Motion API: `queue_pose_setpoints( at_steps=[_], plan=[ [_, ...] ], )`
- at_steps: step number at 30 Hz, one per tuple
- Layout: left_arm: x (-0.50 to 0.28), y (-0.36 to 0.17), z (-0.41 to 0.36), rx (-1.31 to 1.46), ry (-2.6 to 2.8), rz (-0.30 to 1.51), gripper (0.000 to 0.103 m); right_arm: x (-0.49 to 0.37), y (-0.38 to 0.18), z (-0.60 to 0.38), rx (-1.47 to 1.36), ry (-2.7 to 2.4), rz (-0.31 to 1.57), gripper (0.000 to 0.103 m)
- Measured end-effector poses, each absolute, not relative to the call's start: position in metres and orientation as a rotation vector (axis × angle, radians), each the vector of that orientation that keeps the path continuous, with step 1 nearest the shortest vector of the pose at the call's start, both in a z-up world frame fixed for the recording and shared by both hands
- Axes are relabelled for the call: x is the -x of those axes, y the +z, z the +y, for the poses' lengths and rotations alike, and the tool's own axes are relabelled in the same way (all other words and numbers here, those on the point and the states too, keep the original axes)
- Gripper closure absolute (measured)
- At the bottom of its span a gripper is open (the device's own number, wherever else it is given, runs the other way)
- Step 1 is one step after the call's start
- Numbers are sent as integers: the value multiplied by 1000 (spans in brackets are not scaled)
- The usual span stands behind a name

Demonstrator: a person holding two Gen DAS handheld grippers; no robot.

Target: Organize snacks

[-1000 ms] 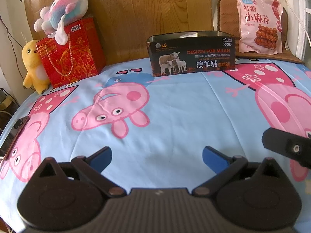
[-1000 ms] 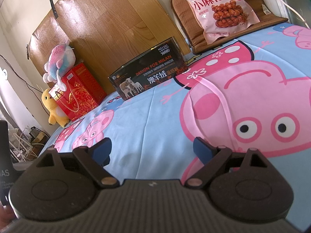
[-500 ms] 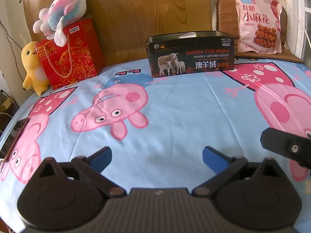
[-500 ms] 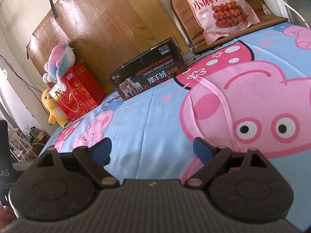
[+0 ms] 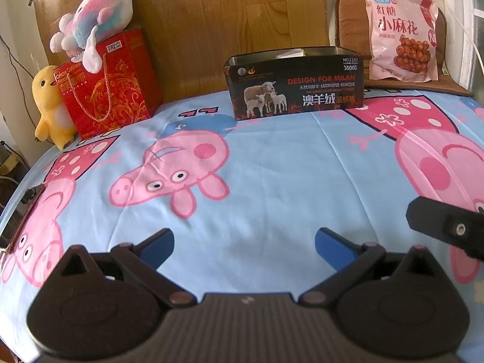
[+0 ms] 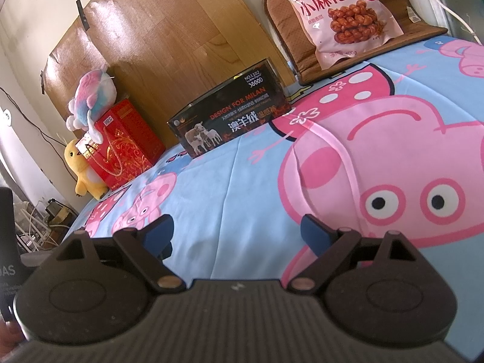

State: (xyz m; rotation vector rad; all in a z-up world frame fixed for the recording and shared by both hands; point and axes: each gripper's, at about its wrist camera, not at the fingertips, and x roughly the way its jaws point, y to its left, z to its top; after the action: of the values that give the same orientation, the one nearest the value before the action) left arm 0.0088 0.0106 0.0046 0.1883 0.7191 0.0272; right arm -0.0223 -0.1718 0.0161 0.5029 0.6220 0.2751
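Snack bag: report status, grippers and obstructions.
Left gripper open, right gripper open, both empty. Snack bag untouched on brown cushion. Bedspread between: nothing blocking.

Wall: pale cream wall behind the bed, with a thin dark cable running down it at the left.
Headboard: a large wooden panel with light and dark grain stands upright against the wall.
Bed: covered by a light blue sheet printed with pink cartoon pigs.
Cushion: a brown woven seat pad leans upright at the far right corner of the bed.
Window: a bright white frame at the far right edge.
Floor clutter: cables and small boxes beside the bed, at the left.
Light: daylight from the right; soft glare on the wooden panel.
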Motion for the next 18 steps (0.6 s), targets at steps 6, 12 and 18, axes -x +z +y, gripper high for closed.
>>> queue_pose_setpoints(
  at_steps=[6,12,18],
  plan=[
    [-9,4,10,-192,26,722,0,23,16,-172,-503,275,622,10],
    [-9,4,10,-192,25,722,0,23,16,-172,-505,275,622,10],
    [-10,3,9,-195,23,726,0,23,17,-173,-505,276,622,10]
  ],
)
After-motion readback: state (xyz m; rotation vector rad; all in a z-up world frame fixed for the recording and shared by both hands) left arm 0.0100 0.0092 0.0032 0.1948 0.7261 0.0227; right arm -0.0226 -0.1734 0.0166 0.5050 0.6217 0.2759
